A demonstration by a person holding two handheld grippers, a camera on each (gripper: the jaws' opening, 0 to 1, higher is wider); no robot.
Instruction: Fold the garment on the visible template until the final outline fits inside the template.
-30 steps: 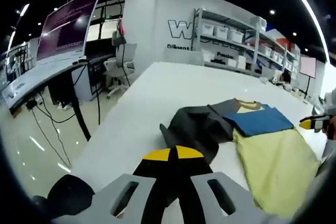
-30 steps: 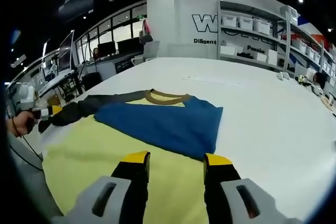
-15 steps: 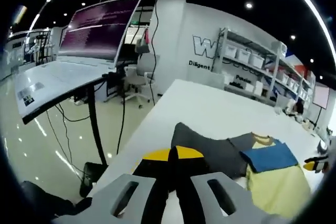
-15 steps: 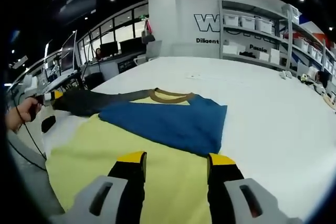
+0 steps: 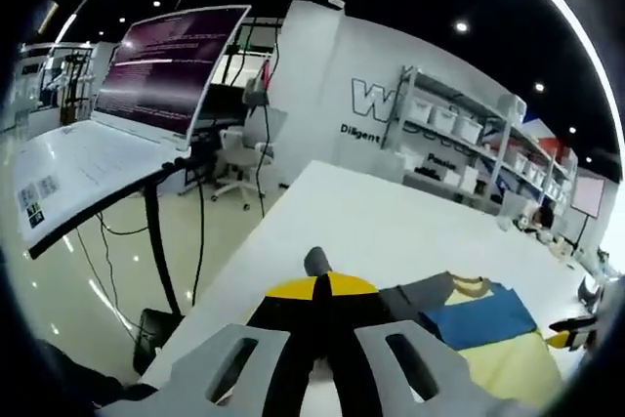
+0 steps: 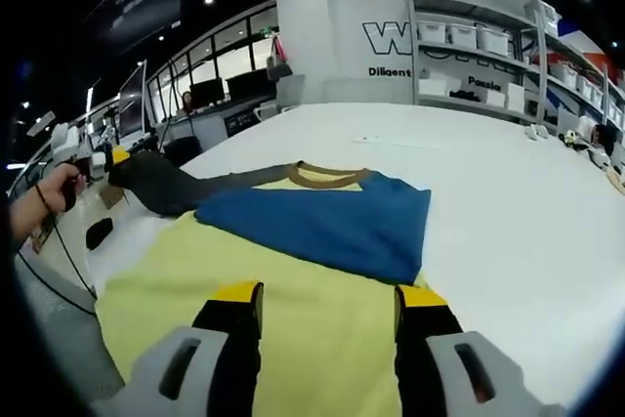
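Left gripper: jaws pressed together, yellow tips meeting, clamped on the dark grey sleeve of the garment. In the right gripper view the left gripper shows small at far left, held by a hand, with the grey sleeve stretched out from it toward the collar.

Right gripper: jaws apart, nothing between them, yellow tips over the near yellow part of the garment; contact with the cloth cannot be told.

Garment lies flat on the white tabletop. Yellow body nearest the right gripper, blue sleeve folded across the chest, brown collar at the far edge. Grey sleeve is pulled out to the left, lifted off the tabletop near the left gripper. In the left gripper view the garment sits at lower right, blue sleeve over yellow, collar beside it, and the right gripper shows at the right edge.

Template outline cannot be made out on the tabletop.

Beyond: a large monitor on a desk to the left, an office chair, a white wall with lettering, shelves with white bins, glossy floor.
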